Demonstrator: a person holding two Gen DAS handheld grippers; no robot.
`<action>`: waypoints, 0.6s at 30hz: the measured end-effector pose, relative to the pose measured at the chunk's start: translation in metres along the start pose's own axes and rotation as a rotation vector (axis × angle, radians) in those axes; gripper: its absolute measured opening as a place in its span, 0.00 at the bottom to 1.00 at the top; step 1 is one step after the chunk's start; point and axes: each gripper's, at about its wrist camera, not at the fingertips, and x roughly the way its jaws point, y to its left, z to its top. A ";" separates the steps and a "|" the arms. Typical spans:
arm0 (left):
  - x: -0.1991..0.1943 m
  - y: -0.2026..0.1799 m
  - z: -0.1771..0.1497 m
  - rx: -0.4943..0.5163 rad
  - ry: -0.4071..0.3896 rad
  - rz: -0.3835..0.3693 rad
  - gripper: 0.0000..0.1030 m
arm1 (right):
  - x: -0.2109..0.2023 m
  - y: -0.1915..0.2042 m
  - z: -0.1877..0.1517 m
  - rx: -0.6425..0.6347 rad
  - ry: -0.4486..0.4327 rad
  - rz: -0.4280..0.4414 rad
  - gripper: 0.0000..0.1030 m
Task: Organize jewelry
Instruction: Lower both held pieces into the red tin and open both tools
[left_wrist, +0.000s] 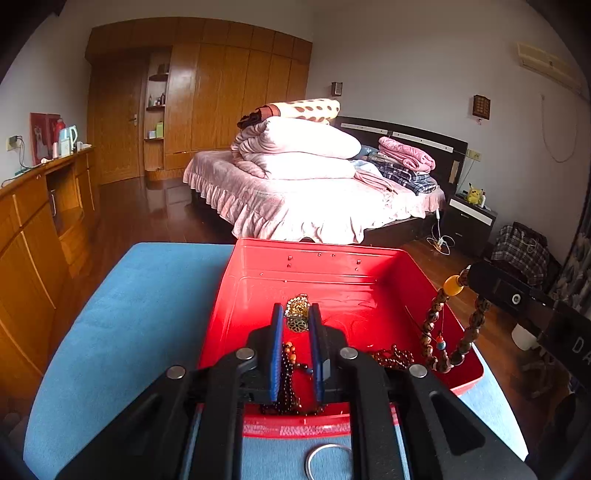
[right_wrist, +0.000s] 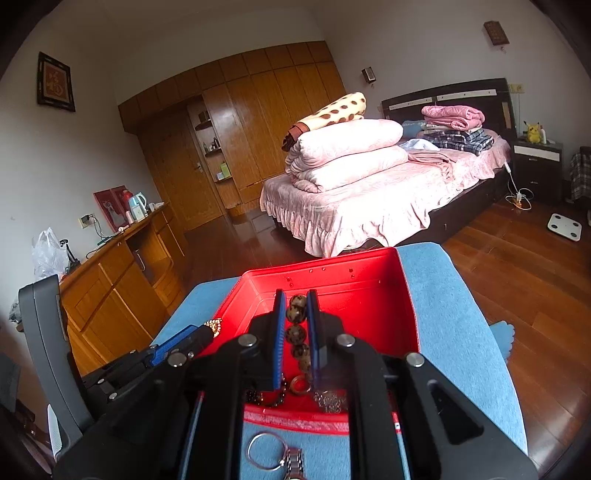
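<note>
A red box (left_wrist: 258, 280) stands open on a blue cloth (left_wrist: 140, 314). My left gripper (left_wrist: 296, 314) is shut on a gold ornate jewelry piece (left_wrist: 297, 308) and holds it over the box. My right gripper (right_wrist: 296, 301) is shut on a brown spotted bead bracelet (right_wrist: 296, 334) above the box (right_wrist: 369, 295). In the left wrist view that bracelet (left_wrist: 436, 317) hangs from the right gripper (left_wrist: 466, 277) at the box's right side. Dark bead strings (left_wrist: 288, 369) and red-brown beads (left_wrist: 395, 358) lie in the box. In the right wrist view the left gripper (right_wrist: 214, 328) holds the gold piece at the left.
A silver bangle (left_wrist: 328, 461) lies on the cloth before the box. The right wrist view shows it (right_wrist: 264, 452) next to a metal watch (right_wrist: 293, 465). A bed (left_wrist: 314, 199), wooden cabinets (left_wrist: 37, 236) and wood floor surround the table.
</note>
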 end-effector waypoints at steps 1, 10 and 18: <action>0.006 0.002 0.002 -0.008 0.003 0.000 0.13 | 0.007 -0.002 0.000 0.003 0.005 0.000 0.10; 0.041 0.015 -0.002 -0.041 0.082 0.018 0.14 | 0.044 -0.009 -0.013 0.023 0.097 -0.028 0.13; 0.023 0.012 -0.007 -0.001 0.056 0.049 0.25 | 0.030 -0.002 -0.023 0.012 0.089 -0.056 0.13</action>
